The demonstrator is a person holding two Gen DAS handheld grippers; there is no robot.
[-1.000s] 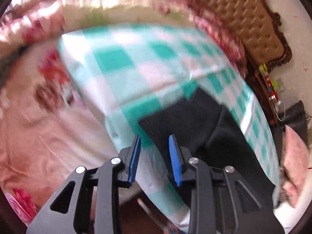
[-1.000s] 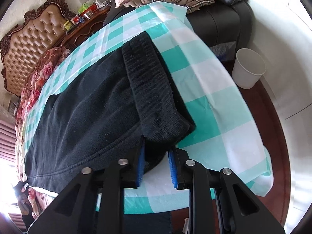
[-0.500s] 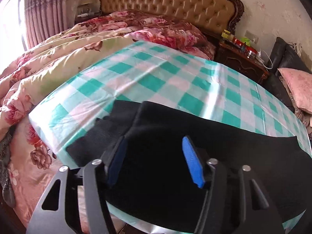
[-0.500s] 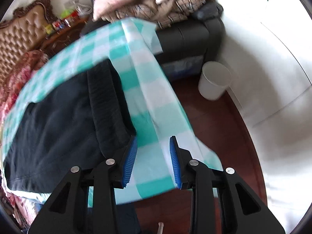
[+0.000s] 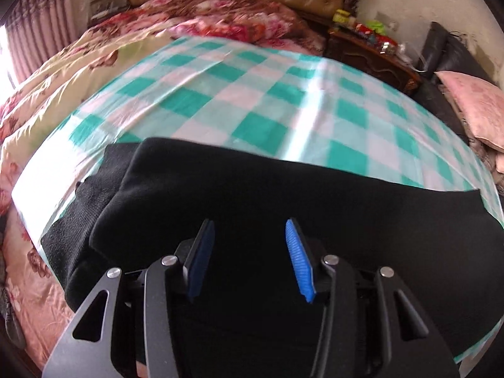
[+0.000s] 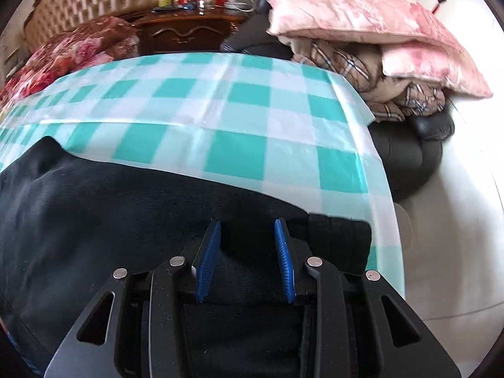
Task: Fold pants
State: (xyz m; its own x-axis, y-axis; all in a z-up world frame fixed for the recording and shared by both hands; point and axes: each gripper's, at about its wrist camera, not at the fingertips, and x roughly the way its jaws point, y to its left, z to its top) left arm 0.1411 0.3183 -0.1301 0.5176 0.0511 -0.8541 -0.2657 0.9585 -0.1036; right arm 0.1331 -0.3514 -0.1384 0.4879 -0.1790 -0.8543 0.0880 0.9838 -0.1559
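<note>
Over the bench (image 5: pixel 252 100), both the left gripper (image 5: pixel 250 253) and right gripper (image 6: pixel 247 253) hang released above the pants (image 5: pixel 283 201), so pinching one layer only could spoil the fold.

— what's carrying it all?
— a worktop (image 5: pixel 409 132) under a shiny green-and-white checked cloth (image 5: pixel 252 94) that hangs over its edges.
— and lying on it?
— just the black pants (image 5: pixel 252 195), flat along the near edge, ribbed waistband (image 6: pixel 343 236) at one end, much of the far cloth bare.
</note>
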